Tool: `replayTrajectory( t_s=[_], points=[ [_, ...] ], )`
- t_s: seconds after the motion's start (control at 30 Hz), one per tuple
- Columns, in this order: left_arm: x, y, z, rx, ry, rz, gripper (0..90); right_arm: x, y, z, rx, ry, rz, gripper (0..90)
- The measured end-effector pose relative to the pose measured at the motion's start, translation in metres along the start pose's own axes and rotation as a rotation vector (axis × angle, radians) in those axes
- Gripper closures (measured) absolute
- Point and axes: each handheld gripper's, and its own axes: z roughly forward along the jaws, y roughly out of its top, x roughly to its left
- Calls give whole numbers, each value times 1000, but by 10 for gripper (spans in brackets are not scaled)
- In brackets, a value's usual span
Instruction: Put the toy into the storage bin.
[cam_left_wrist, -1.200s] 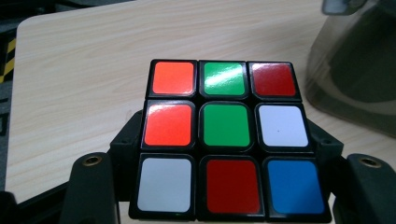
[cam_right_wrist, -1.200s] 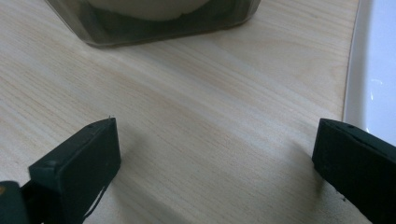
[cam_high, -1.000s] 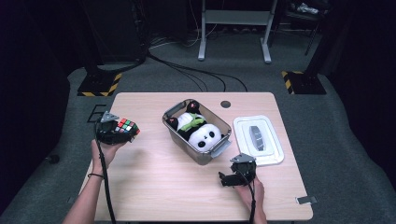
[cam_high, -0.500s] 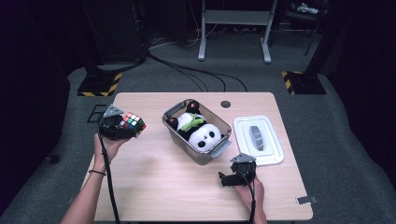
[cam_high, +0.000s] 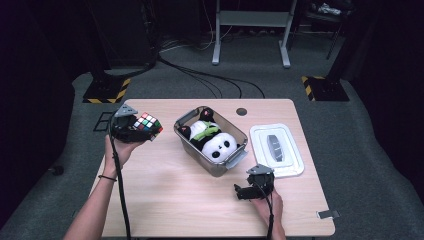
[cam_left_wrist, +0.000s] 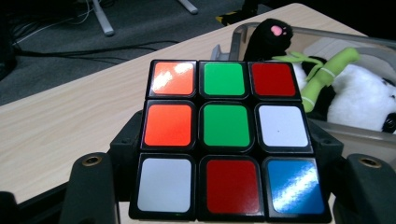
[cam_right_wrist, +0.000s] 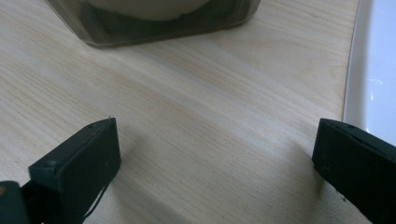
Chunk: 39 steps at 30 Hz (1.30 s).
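Observation:
My left gripper (cam_high: 142, 129) is shut on a colour-scrambled puzzle cube (cam_high: 148, 123) and holds it in the air over the table's left side. In the left gripper view the cube (cam_left_wrist: 227, 140) sits between the two black jaws, its orange, green, red, white and blue tiles facing the camera. A clear plastic bin (cam_high: 235, 161) at mid-table holds a panda plush (cam_high: 218, 145) with a green bamboo sprig. Near the front edge my right gripper (cam_high: 240, 192) rests on the wood, open, with bare table between its jaws (cam_right_wrist: 215, 158).
A white bin lid (cam_high: 277, 150) lies flat to the right of the bin, just beyond the right gripper. A round cable hole (cam_high: 242, 111) sits near the table's far edge. Black-and-yellow floor stands and cables lie behind the table.
The left hand has lifted the cube higher and carried it a little to the right, toward the bin. The right gripper has stayed where it was.

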Motion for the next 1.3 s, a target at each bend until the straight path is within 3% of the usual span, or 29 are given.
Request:
replayTrajectory(
  t_s=[0.47, 0.63, 1.3],
  points=[
    [-17, 37, 18, -12, -41, 39, 339, 0, 0, 0, 0, 1, 0, 3],
    [-21, 47, 28, -8, -58, 33, 339, 0, 0, 0, 0, 1, 0, 3],
    [-36, 62, 78, 23, -96, 10, 339, 0, 0, 0, -8, 6, -2, 3]
  ],
)
